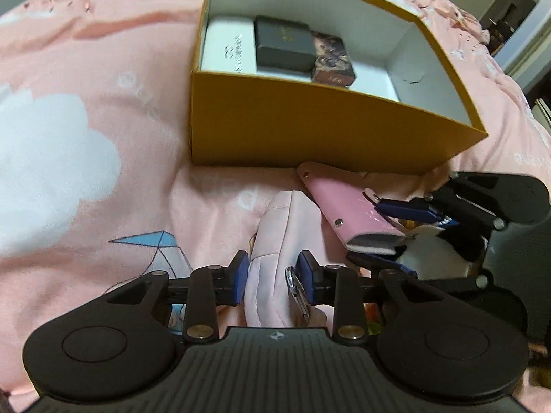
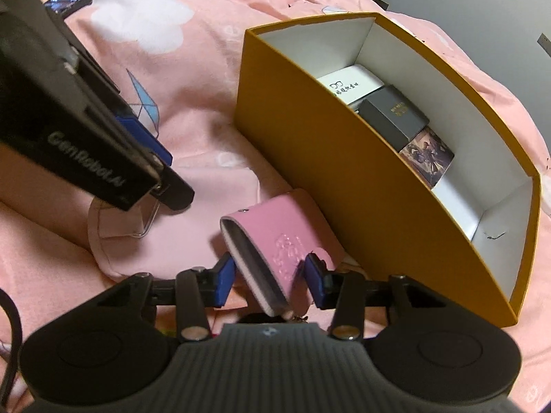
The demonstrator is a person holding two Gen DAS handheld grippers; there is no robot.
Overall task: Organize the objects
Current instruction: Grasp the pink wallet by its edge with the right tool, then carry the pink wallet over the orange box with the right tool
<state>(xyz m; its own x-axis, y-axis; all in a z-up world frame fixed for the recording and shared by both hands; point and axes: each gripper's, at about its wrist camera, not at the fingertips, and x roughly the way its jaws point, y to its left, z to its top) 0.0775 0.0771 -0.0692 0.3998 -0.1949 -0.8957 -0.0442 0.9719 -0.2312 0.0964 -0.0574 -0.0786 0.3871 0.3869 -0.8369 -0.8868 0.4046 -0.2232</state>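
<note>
Pink leather key case [image 2: 272, 258] lies lengthwise between the right tongs [image 2: 270, 284], pads not quite pressing; left tongs [image 1: 274, 280] clamp the pale pink fabric pouch [image 1: 275, 241].

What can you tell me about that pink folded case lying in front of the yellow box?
The pink case looks like smooth leather or imitation leather, folded over so a grey lining shows at its open end. It has metal snap studs, an embossed figure on its face and a rounded closing tab. It lies tilted on the pink bedspread close to the yellow box's outer wall. The right gripper straddles it, blue pads at both sides; whether they press on it is unclear. A pale pink pouch lies beside it.
</note>
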